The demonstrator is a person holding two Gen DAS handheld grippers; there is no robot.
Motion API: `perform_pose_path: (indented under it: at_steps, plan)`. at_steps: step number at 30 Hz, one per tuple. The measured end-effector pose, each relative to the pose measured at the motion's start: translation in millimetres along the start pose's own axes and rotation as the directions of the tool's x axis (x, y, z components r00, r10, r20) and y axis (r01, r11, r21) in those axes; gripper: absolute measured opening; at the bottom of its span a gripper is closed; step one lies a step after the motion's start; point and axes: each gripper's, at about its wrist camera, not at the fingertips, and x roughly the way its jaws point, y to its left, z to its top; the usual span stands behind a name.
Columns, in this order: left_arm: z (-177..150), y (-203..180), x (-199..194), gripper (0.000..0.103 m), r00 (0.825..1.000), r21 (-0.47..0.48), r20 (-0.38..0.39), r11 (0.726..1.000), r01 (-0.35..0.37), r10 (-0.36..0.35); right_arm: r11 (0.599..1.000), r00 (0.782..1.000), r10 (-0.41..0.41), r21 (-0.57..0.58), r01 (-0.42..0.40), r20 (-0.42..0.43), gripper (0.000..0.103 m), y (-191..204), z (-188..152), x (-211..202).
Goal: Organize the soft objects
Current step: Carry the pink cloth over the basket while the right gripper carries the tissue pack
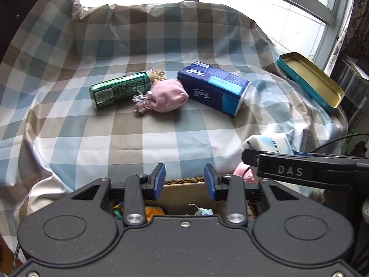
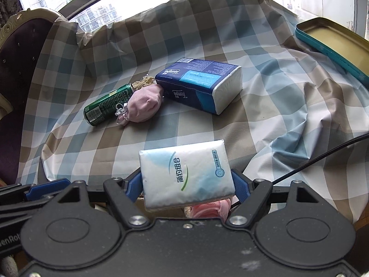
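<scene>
My right gripper is shut on a white and light-blue tissue pack and holds it above the table's near edge; the pack also shows in the left wrist view. My left gripper is open and empty, over a cardboard box below the table edge. On the checked cloth lie a pink drawstring pouch, a dark blue tissue pack, and a green can on its side.
A teal tin lid lies at the table's right edge. A tan woven bundle sits behind the can. Something pink lies below the right gripper. A chair stands at left, a window behind.
</scene>
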Motion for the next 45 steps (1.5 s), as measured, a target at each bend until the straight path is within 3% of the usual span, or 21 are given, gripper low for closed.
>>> perform_pose_path:
  at_steps: [3, 6, 9, 11, 16, 24, 27, 28, 31, 37, 45]
  plan:
    - [-5.7, 6.8, 1.4, 0.038, 0.999, -0.008, 0.003, 0.999, -0.05, 0.05, 1.0, 1.0, -0.01, -0.017, 0.011, 0.018, 0.078, 2.1, -4.6, -5.5]
    - [-7.8, 6.6, 5.8, 0.039, 0.998, 0.01, -0.011, 0.998, -0.055, 0.055, 1.0, 1.0, -0.008, -0.001, 0.008, 0.027, 0.077, -1.2, -6.1, -11.8]
    - [-9.1, -5.7, 14.1, 0.053, 0.999, 0.072, -0.02, 0.997, -0.041, 0.043, 0.999, 0.998, -0.028, 0.022, 0.027, 0.054, 0.078, -9.0, -3.7, -20.3]
    - [-9.8, -17.8, 23.4, 0.057, 0.999, 0.11, -0.039, 0.994, -0.012, 0.017, 0.998, 0.996, -0.046, 0.039, 0.043, 0.074, 0.078, -15.2, -0.2, -25.8]
    - [-9.6, -50.1, 51.8, 0.058, 0.988, 0.141, -0.132, 0.985, 0.098, -0.079, 0.994, 0.991, -0.082, 0.076, 0.074, 0.106, 0.078, -31.1, 8.9, -33.9]
    - [-11.0, -96.5, 84.2, 0.059, 0.976, 0.206, -0.196, 0.969, 0.139, -0.098, 0.988, 0.985, -0.109, 0.127, 0.092, 0.133, 0.078, -52.8, 13.8, -41.3]
    - [-9.6, -99.9, 98.5, 0.052, 0.962, 0.182, -0.239, 0.967, 0.177, -0.131, 0.985, 0.984, -0.121, 0.141, 0.102, 0.131, 0.078, -57.5, 14.2, -41.0]
    - [-8.7, -100.1, 102.2, 0.032, 0.954, 0.172, -0.257, 0.965, 0.2, -0.153, 0.984, 0.983, -0.128, 0.143, 0.109, 0.134, 0.078, -59.3, 14.0, -40.5]
    - [-8.0, -100.5, 109.1, 0.022, 0.942, 0.149, -0.281, 0.961, 0.233, -0.185, 0.981, 0.983, -0.126, 0.162, 0.104, 0.134, 0.078, -64.8, 13.7, -40.7]
    - [-2.3, -96.4, 96.5, 0.017, 0.952, 0.138, -0.234, 0.963, 0.233, -0.196, 0.978, 0.979, -0.139, 0.174, 0.112, 0.151, 0.078, -66.9, 14.6, -44.5]
    - [25.0, -57.3, 55.3, 0.017, 0.972, 0.064, -0.136, 0.978, 0.2, -0.19, 0.982, 0.977, -0.132, 0.157, 0.106, 0.169, 0.078, -58.5, 14.5, -53.5]
